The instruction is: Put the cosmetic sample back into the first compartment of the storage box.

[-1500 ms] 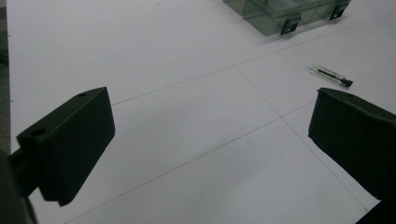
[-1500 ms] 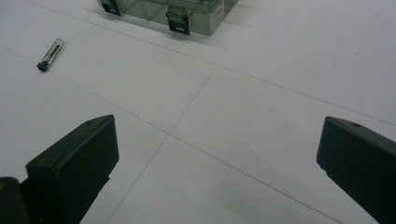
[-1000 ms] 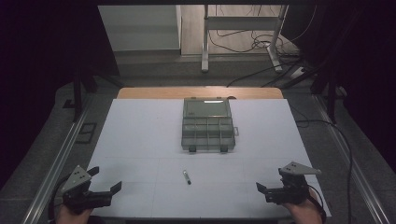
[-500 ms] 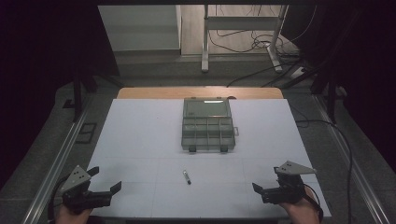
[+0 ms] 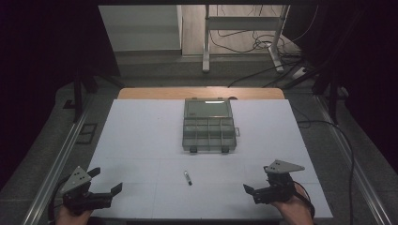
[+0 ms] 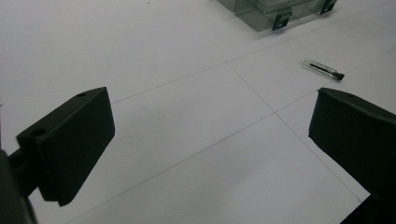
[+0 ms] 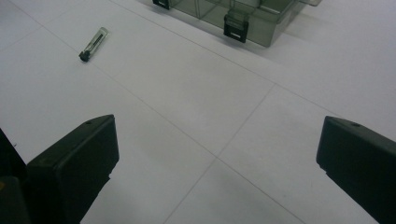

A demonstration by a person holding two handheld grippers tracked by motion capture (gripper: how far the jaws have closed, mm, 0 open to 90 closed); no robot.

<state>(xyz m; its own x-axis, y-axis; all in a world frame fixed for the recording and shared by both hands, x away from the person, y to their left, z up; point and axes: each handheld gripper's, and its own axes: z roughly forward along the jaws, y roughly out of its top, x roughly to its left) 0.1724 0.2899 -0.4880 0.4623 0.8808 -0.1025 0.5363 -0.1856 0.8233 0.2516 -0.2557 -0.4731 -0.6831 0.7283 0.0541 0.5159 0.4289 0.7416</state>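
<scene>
Reaching for vial (image 5: pixel 187 177), lying flat on mat (image 5: pixel 141 140) between grippers, near box (image 5: pixel 209 125). Right gripper (image 5: pixel 253 191) jaws spread wide, empty; left gripper (image 5: pixel 105 180) likewise. Align jaws across vial width, lower square, pinch mid-body. Likely to roll.

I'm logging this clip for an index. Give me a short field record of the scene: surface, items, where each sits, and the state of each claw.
surface: white table
box: clear compartment box, lid open, at table centre toward the far side
vial: small clear vial with dark cap, lying flat, nearer the person than the box, apart from it
left claw: open, holding nothing, at near left corner
right claw: open, holding nothing, at near right
contact: neither claw touches the vial or box
</scene>
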